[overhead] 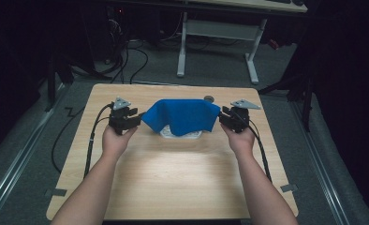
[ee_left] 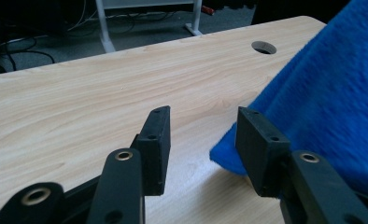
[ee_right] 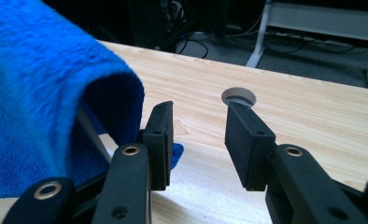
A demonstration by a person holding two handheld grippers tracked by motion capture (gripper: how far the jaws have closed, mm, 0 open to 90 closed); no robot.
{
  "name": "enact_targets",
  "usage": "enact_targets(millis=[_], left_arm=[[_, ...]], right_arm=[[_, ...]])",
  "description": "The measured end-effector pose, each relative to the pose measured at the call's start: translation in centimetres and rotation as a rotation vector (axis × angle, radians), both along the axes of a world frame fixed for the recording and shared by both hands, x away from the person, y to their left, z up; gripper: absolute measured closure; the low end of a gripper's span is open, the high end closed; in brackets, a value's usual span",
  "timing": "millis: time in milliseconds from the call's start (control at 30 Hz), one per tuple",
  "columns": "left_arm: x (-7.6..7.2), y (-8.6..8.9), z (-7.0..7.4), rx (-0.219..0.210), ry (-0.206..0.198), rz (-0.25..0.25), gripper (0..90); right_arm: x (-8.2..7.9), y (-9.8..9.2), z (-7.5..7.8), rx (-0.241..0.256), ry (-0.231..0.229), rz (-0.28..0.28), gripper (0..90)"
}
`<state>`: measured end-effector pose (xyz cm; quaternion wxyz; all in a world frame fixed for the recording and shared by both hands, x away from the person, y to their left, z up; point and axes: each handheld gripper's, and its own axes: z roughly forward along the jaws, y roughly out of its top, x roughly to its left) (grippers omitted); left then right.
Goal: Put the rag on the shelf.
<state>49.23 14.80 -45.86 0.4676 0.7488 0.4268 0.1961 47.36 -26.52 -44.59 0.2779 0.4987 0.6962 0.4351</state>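
blue cloth [overhead: 182, 116] draped over white object | left gripper [ee_left: 201, 140] jaws spread, at cloth's left edge | right gripper [ee_right: 197, 140] spread, at cloth's right edge

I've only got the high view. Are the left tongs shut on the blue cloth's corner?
Observer: No. The left tongs stand open; the blue cloth has its corner beside one jaw, unclamped.
Operator: And the right side?
Observer: The right tongs are open too; the cloth's folded edge hangs outside one jaw, not between them.
Operator: What's in their gap, then?
Observer: Bare table and, farther off, its round hole.
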Motion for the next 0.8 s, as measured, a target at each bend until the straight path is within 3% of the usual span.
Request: enact_targets(millis=[100,233,300,367,433,533,700,800], left_arm=[[-0.6,0.3,-0.2,-0.010,-0.002,0.003,56.3],[-1.6,0.6,-0.5,0.004,-0.005,0.007,56.3],[-2.3,0.9,-0.7,0.000,-0.009,0.009,56.2],[-2.9,1.1,-0.8,-0.001,-0.003,0.010,56.2],[-3.7,1.2,-1.0,-0.003,-0.003,0.002,56.2],[-5.1,1.3,-1.2,-0.011,-0.012,-0.017,55.8],[-7.7,1.4,-1.8,-0.027,-0.013,-0.039,55.5],[-9.4,1.1,-2.3,-0.017,-0.013,-0.056,55.3]], right_arm=[[-0.7,0.0,0.0,-0.012,0.015,0.005,59.5],[-1.9,0.2,0.0,-0.049,-0.020,0.015,57.6],[-2.4,0.2,0.1,-0.066,-0.010,0.024,56.2],[-3.0,0.2,0.2,-0.068,-0.008,0.028,54.7],[-3.8,0.1,0.3,-0.058,-0.034,0.034,54.1],[-4.7,0.1,0.5,-0.072,-0.012,0.046,50.4],[-7.2,0.5,0.5,-0.118,-0.061,0.066,48.4],[-8.6,0.8,0.4,-0.140,-0.048,0.081,45.1]])
